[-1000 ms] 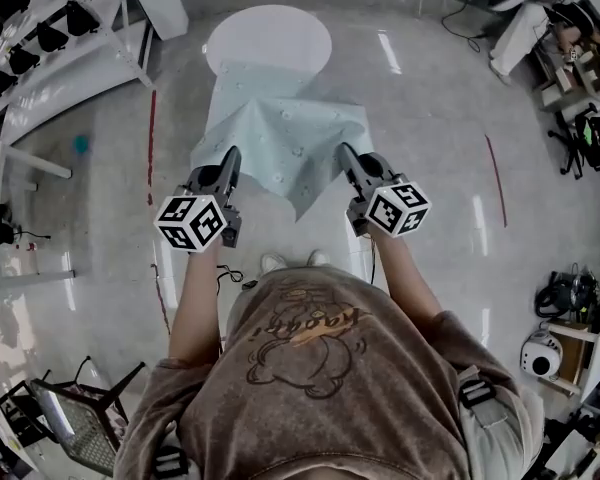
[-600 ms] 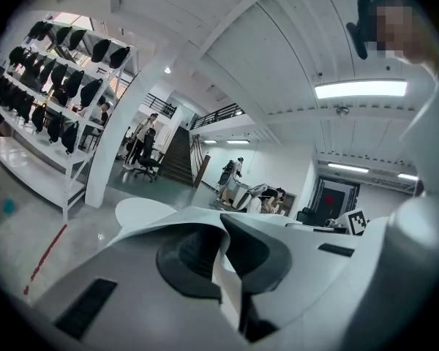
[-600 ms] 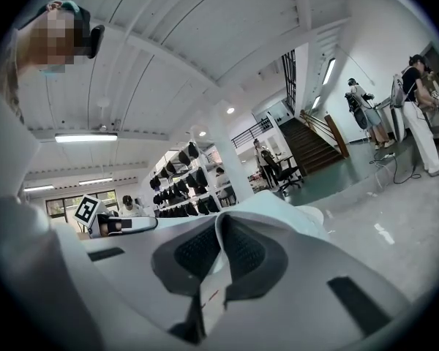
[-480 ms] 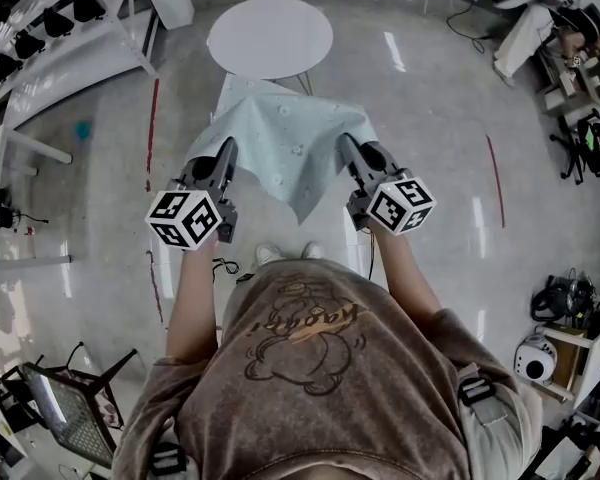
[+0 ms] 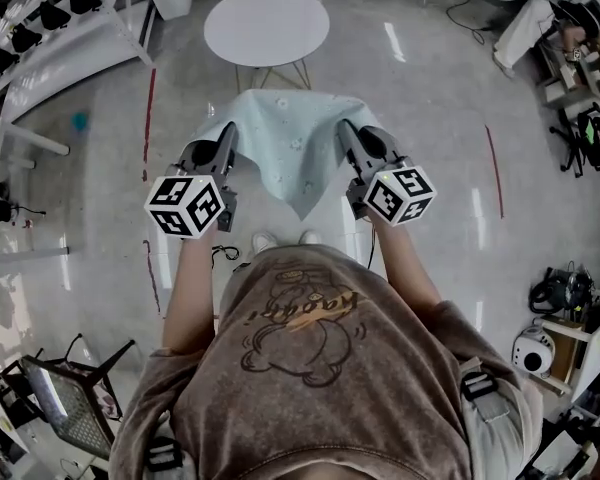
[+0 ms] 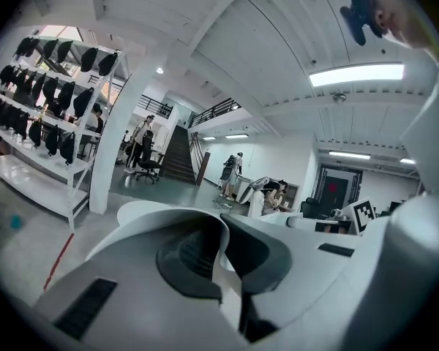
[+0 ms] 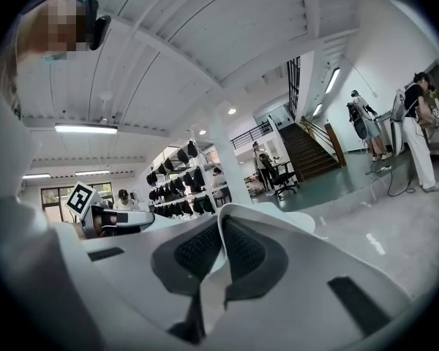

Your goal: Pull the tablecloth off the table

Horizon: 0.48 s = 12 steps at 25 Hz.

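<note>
**Tablecloth [image 5: 285,143] hangs clear of the table [image 5: 267,23]**

The pale blue tablecloth is stretched between the two grippers, above the floor [image 5: 430,148] and apart from the round white table beyond it. The left gripper [image 5: 227,133] has its fingers closed on one upper corner, and the right gripper [image 5: 346,131] has its fingers closed on the other. The cloth's lower point droops toward the person's shoes [image 5: 265,240].
</note>
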Tool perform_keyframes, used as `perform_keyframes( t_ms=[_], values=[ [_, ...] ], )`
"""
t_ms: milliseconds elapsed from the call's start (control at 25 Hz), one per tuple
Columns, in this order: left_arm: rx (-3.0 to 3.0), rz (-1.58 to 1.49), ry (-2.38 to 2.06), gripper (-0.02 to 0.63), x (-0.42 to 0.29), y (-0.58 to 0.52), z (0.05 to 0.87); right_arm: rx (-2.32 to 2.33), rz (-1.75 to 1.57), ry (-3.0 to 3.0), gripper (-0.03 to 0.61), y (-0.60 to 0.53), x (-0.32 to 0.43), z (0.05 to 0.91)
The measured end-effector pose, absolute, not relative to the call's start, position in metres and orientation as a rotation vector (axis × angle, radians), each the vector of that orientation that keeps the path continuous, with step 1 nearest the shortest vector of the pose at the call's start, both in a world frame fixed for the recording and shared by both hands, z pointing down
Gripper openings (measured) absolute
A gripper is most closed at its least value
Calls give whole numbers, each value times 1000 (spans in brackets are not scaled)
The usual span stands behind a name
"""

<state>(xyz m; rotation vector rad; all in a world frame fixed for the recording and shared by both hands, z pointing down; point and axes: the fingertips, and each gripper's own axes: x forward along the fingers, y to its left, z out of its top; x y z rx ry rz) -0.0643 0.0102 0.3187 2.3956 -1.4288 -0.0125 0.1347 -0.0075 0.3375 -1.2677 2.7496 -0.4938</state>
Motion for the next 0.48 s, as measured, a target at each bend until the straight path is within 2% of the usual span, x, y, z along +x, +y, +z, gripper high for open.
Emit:
perform_keyframes(
  t_ms=[480],
  values=[
    [2377, 1, -1439, 20, -49, 18, 345, -1365, -444, 2787, 18, -5, 152, 350]
  ],
)
